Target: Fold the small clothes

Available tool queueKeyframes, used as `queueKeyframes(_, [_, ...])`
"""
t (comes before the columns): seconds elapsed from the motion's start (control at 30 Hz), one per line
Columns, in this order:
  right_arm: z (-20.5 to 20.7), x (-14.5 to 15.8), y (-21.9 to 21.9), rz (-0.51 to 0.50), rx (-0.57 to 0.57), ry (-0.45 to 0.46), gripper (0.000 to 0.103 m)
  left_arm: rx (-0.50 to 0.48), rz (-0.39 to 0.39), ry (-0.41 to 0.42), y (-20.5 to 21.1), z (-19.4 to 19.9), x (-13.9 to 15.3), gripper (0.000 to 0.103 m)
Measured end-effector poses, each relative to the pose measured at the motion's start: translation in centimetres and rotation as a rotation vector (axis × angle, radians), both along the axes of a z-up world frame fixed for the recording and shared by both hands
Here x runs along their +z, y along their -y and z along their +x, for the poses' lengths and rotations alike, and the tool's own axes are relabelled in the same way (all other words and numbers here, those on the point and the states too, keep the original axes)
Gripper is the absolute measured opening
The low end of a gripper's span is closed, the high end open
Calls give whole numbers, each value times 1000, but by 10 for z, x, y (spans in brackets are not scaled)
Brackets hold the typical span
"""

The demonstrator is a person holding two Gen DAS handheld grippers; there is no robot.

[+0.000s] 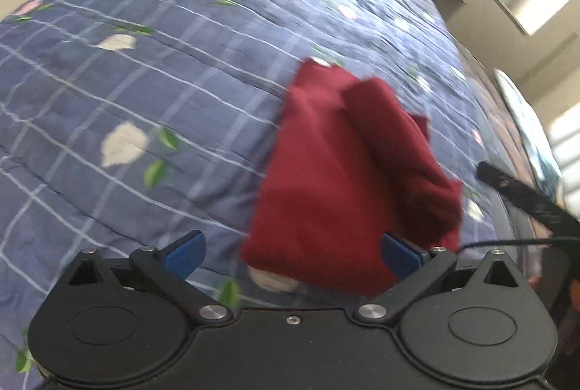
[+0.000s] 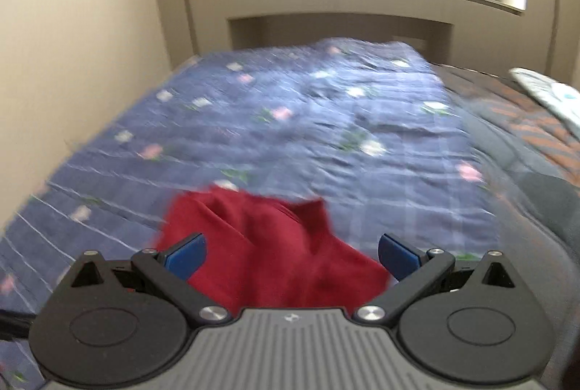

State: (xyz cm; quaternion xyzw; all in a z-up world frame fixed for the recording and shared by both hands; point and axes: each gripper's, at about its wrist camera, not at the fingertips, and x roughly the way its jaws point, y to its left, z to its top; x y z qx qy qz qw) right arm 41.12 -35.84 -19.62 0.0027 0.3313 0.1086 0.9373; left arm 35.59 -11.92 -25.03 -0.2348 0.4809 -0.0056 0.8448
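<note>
A dark red garment (image 1: pixel 348 172) lies bunched in loose folds on the blue checked bed cover (image 1: pixel 145 92). The left claw (image 1: pixel 293 250) and right claw (image 2: pixel 291 250) both stand wide open, holding nothing.

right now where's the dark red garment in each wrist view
Left wrist: the dark red garment lies right of centre, reaching down between the open left claw.
Right wrist: low centre, just ahead of the open right claw.
Shared landmark: the blue floral checked bedspread beneath it.
</note>
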Motion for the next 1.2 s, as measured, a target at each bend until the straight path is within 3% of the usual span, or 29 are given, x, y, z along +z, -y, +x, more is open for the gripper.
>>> queueKeyframes(0.13, [16, -1, -26, 90, 125, -43, 103, 96, 36, -19, -16, 4, -3, 102])
queueKeyframes(0.3, [30, -24, -54, 91, 188, -124, 99, 156, 43, -43, -27, 8, -10, 102])
queueKeyframes(0.4, [29, -38, -55, 95, 176, -158, 82, 176, 4, -37, -31, 5, -12, 102])
queueKeyframes(0.47, [27, -42, -49, 94, 155, -161, 80, 180, -9, -45, -31, 4, -14, 102])
queueKeyframes(0.57, [22, -42, -34, 122, 131, -157, 61, 174, -10, -49, -28, 4, -15, 102])
queueKeyframes(0.7, [16, -37, -13, 148, 92, -135, 20, 162, -20, -59, -23, 6, -18, 102])
queueKeyframes(0.8, [13, -33, 4, 184, 33, -128, 12, 150, -19, -61, -20, 8, -18, 102])
queueKeyframes(0.93, [8, -33, 28, 198, -64, -136, 10, 136, -13, -62, -16, 11, -17, 102])
queueKeyframes(1.07, [8, -48, 52, 226, -162, -200, 11, 130, -7, -68, -14, 15, -18, 102])
queueKeyframes(1.2, [7, -60, 66, 260, -212, -245, 21, 122, 13, -91, -12, 19, -25, 102])
